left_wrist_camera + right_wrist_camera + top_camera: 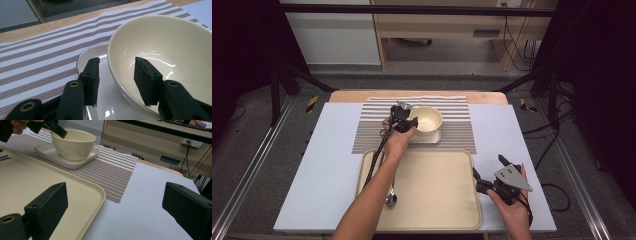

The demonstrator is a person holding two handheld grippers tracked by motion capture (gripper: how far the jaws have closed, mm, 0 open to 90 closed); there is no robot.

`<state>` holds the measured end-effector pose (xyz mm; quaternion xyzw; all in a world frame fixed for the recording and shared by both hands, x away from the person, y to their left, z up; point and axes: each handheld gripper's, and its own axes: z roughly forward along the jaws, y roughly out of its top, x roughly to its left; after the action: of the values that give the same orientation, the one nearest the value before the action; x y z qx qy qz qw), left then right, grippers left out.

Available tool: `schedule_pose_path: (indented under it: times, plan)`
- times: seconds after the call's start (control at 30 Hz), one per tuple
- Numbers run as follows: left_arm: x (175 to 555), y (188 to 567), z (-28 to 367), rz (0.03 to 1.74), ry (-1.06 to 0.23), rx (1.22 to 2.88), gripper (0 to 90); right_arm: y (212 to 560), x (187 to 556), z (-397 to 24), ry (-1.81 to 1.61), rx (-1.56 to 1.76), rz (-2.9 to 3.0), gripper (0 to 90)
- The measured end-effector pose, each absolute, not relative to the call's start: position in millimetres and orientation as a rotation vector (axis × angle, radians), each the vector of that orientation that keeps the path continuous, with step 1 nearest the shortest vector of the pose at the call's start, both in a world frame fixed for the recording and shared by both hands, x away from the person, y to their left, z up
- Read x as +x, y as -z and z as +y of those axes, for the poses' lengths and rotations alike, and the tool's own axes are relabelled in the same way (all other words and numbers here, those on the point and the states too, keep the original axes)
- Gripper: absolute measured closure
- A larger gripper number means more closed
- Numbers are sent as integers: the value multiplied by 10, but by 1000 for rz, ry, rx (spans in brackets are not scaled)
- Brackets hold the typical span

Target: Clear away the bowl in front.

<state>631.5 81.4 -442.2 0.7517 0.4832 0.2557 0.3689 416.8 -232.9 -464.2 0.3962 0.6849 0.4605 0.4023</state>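
A cream bowl (428, 119) (175, 45) (75, 142) stands on a small white square plate (430, 138) (92, 53) (82, 161) on a striped placemat (457, 130). My left gripper (410, 121) (116, 62) straddles the bowl's near-left rim, one jaw inside and one outside. A gap shows between the outer pad and the wall, so it is open. The right gripper view shows it from the side (58, 130). My right gripper (488, 165) (115, 187) hovers open and empty over the table, just right of the tray.
A large beige tray (432, 190) (37, 182) lies at the front centre, with a metal spoon (390, 197) along its left side. The placemat sits behind the tray on a pale blue tabletop (327, 165). Dark frame posts stand at both sides.
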Motion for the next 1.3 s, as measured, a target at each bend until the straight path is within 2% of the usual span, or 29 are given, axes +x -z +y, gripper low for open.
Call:
schedule_pose_path:
  times: [0.27,0.6,0.93,1.17,1.3]
  plan:
    - [6354,4470,793,1256,-614,1925,658,4649,4170,-2324,-1162,1003,1740,66]
    - [6404,4476,784,1288,-637,1916,761,4658,4174,-2340,-1161,1012,1740,67]
    - [6429,4479,782,1281,-651,1921,809,4664,4179,-2347,-1160,1014,1739,67]
    - [6427,4433,816,1299,-564,1845,826,4665,4180,-2351,-1158,1016,1738,67]
    - [6403,4385,802,1280,-605,1865,829,4665,4180,-2352,-1158,1017,1740,66]
